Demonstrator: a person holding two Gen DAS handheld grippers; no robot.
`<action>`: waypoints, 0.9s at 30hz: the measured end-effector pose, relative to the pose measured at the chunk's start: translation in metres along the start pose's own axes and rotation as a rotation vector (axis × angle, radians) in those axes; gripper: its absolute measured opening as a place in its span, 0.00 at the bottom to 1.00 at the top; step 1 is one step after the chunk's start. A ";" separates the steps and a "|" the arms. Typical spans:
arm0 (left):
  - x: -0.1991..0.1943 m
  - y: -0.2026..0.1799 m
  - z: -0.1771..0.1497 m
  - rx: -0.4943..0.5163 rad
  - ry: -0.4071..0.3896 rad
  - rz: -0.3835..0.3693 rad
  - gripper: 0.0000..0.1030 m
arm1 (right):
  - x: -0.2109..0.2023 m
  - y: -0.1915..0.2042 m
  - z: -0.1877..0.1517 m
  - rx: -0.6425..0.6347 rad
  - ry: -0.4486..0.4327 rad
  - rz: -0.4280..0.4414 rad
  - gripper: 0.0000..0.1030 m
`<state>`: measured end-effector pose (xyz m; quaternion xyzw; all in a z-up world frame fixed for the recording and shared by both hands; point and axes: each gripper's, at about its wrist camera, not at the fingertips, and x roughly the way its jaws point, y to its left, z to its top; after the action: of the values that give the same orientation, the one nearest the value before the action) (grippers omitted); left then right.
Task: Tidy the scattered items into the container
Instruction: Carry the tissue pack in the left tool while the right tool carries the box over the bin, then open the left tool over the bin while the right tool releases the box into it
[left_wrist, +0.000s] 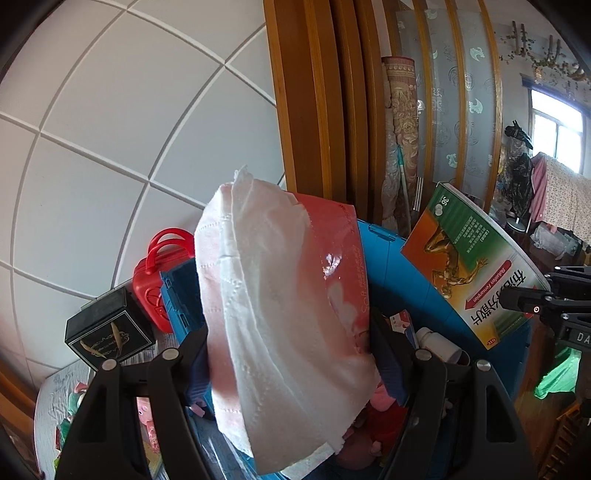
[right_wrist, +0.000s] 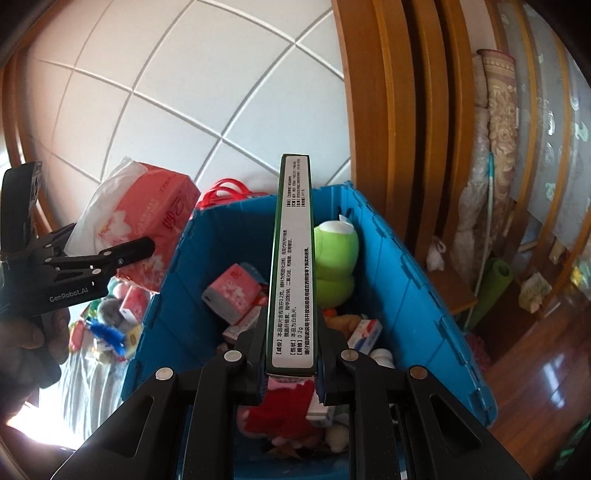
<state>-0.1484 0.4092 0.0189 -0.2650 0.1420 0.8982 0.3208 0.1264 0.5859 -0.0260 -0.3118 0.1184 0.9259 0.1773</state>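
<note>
The left gripper (left_wrist: 288, 354) clamps a tissue pack (left_wrist: 280, 295), held above the blue bin's (right_wrist: 417, 295) left side. The right gripper (right_wrist: 291, 369) pinches a medicine box (right_wrist: 293, 258) on edge over the open bin, where a green plush (right_wrist: 334, 258) and small packets (right_wrist: 232, 291) lie. A red case (left_wrist: 151, 280) and black box (left_wrist: 109, 332) sit beside the bin.

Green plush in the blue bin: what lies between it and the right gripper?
In the right wrist view, the medicine box held by the right gripper stands in front, with loose small packets at the plush's foot inside the blue bin.
</note>
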 end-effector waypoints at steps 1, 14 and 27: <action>0.002 -0.001 0.002 0.002 -0.001 -0.003 0.71 | 0.003 -0.002 0.001 0.000 0.000 -0.002 0.18; 0.028 0.001 0.027 -0.059 0.004 -0.070 0.98 | 0.031 -0.014 0.024 -0.004 -0.023 -0.053 0.68; 0.042 0.015 0.009 -0.071 0.054 -0.033 1.00 | 0.043 -0.022 0.026 0.025 -0.005 -0.001 0.99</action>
<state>-0.1893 0.4228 0.0036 -0.3027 0.1143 0.8897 0.3220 0.0892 0.6251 -0.0343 -0.3072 0.1296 0.9250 0.1820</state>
